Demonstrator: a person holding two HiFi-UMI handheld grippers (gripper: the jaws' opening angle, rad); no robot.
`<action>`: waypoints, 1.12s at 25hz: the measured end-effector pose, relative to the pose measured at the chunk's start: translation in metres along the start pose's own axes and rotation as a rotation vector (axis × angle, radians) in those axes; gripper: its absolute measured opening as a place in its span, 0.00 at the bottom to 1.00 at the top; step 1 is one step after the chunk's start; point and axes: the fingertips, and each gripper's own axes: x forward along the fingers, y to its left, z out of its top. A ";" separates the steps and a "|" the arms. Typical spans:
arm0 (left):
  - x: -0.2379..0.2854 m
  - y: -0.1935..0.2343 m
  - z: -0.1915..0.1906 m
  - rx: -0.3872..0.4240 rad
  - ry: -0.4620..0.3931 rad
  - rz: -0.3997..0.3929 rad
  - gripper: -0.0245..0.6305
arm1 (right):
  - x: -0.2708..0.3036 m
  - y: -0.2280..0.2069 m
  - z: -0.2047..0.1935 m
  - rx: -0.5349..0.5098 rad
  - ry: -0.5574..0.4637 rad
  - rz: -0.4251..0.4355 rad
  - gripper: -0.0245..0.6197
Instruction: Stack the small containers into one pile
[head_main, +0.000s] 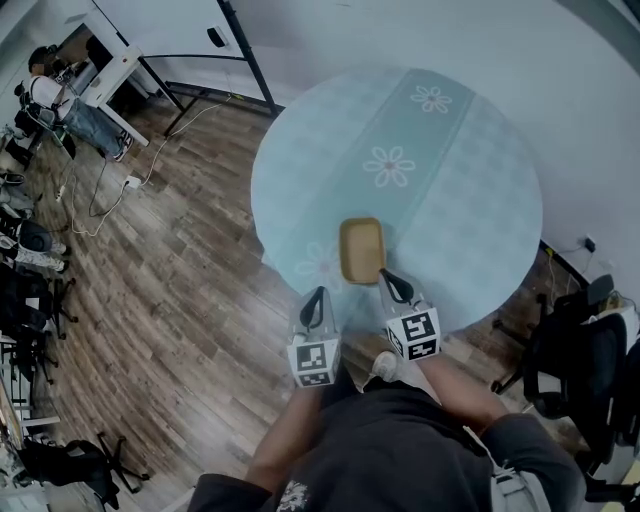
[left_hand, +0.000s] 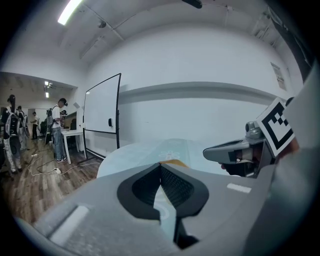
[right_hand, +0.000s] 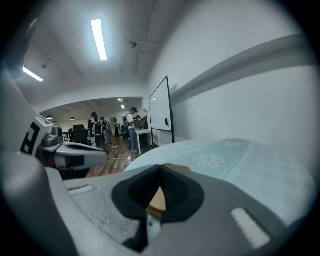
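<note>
Round floral table (head_main: 470, 230), 1 tan container (head_main: 362, 250), long axis toward person (head_main: 400, 450)

Dim ceiling-strip light (right_hand: 98, 39), fisheye-warped edges, blurred foreground

Round table (head_main: 480, 200), pale blue cloth with daisy motifs (head_main: 389, 166) | wooden floor (head_main: 170, 300) | white desk (head_main: 112, 72) at far left | whiteboard (left_hand: 102, 111) against wall | black office chair (head_main: 585, 360) right of table | people (right_hand: 132, 125) standing beyond

Tan rectangular container (head_main: 362, 250), seemingly stacked, upright
</note>
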 end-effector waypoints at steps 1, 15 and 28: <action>0.000 -0.003 0.005 -0.004 -0.010 -0.004 0.04 | -0.005 -0.002 0.009 -0.002 -0.022 -0.002 0.04; -0.009 -0.024 0.074 -0.039 -0.174 -0.050 0.04 | -0.059 -0.007 0.106 -0.070 -0.272 -0.031 0.04; -0.028 -0.031 0.090 -0.031 -0.199 -0.063 0.04 | -0.091 -0.018 0.108 -0.094 -0.302 -0.085 0.04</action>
